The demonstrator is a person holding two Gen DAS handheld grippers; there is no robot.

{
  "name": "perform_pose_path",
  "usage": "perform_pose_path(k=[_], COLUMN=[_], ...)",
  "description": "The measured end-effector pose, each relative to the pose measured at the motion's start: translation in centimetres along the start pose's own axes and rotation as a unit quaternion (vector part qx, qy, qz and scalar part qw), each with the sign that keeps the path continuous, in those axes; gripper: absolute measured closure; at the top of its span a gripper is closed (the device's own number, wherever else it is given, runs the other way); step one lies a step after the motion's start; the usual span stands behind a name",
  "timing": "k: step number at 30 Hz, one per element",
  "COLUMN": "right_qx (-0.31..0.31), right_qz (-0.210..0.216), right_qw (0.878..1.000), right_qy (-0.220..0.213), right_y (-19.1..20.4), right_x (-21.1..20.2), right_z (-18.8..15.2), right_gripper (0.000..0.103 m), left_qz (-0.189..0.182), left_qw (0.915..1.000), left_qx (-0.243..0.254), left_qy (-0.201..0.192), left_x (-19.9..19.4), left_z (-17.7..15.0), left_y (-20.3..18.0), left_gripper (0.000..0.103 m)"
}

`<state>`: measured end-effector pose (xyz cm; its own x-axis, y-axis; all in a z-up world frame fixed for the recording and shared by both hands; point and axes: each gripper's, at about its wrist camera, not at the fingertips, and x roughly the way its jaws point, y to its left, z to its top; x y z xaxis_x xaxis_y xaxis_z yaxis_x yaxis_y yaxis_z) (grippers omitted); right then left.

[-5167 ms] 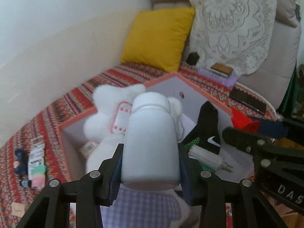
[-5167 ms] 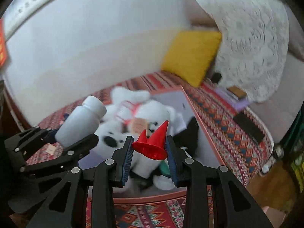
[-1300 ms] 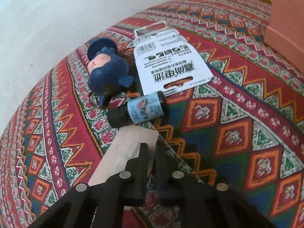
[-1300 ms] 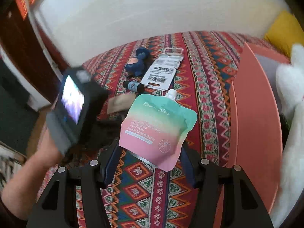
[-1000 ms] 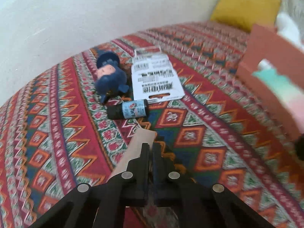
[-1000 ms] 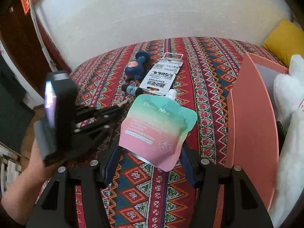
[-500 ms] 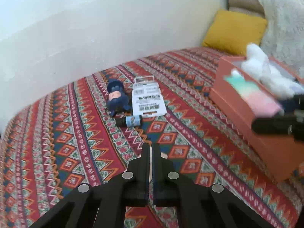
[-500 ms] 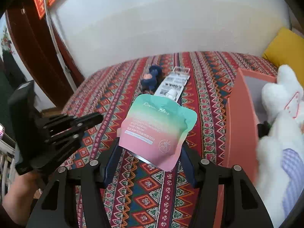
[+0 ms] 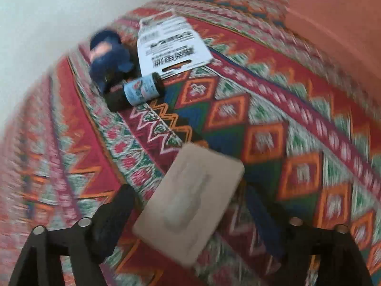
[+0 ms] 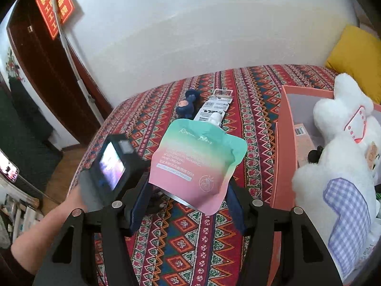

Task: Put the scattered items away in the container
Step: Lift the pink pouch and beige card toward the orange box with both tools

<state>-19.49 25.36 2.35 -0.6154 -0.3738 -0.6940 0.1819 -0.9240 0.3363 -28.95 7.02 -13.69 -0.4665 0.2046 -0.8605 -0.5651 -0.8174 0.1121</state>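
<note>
Now the left gripper point(image 9: 190, 212) has its two black fingers point(image 9: 114, 217) spread wide apart, low over the bright zigzag blanket point(image 9: 273, 109). A flat tan packet point(image 9: 190, 197) lies between them, and this blurry view does not show if they touch it. Past the fingertips lies a small dark bottle point(image 9: 137, 90) with a blue label, on its side. Just beyond it, touching or almost touching, are a little dark blue toy point(image 9: 108, 57) and a white card point(image 9: 170, 43) with black writing. Off to the right of the fingers is the side of the orange box point(image 9: 338, 23).

The right gripper point(image 10: 188, 197) is closed on a soft pouch point(image 10: 197, 164), green at the top and pink at the bottom, with a white cap. The pouch is held up above the blanket, not in the box. To the right of these fingers the orange box stands open, with a big white fluffy toy point(image 10: 338, 157) inside it. To the left of these fingers is the left gripper, with a small lit screen point(image 10: 112, 164) on it.
</note>
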Motion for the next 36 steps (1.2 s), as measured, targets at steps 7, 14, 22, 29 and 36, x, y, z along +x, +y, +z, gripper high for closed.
perform_pose_path(k=[7,14,22,29,36], right_qx=[0.016,0.005,-0.015,-0.021,-0.021], right_qz=[-0.004,0.001,0.007,0.007,-0.018], right_qw=[1.000,1.000,1.000,0.999,0.995], right_qy=[0.002,-0.001,-0.015,-0.039,-0.094], right_y=[-1.7,-0.4,1.3,1.7,0.0], right_x=[0.9,1.4,-0.5,-3.9,-10.5], right_z=[0.8,0.8,0.5,0.1,-1.0], right_gripper=[0.041,0.041,0.041,0.041,0.041], left_qz=[-0.014,-0.021,-0.004,0.012,-0.018], left_qw=[0.9989,0.9953,0.9872,0.9780,0.9664], left_qx=[-0.025,-0.046,-0.065,-0.040,0.003], left_qy=[-0.036,-0.082,-0.146,-0.205,-0.256], left_x=[-2.4,-7.7,-15.5,-22.2,-26.7], left_z=[-1.5,-2.4,-2.3,-0.7,3.3], left_y=[-0.5,0.0,-0.7,-4.5,-11.5], left_gripper=[0.078,0.079,0.079,0.079,0.079])
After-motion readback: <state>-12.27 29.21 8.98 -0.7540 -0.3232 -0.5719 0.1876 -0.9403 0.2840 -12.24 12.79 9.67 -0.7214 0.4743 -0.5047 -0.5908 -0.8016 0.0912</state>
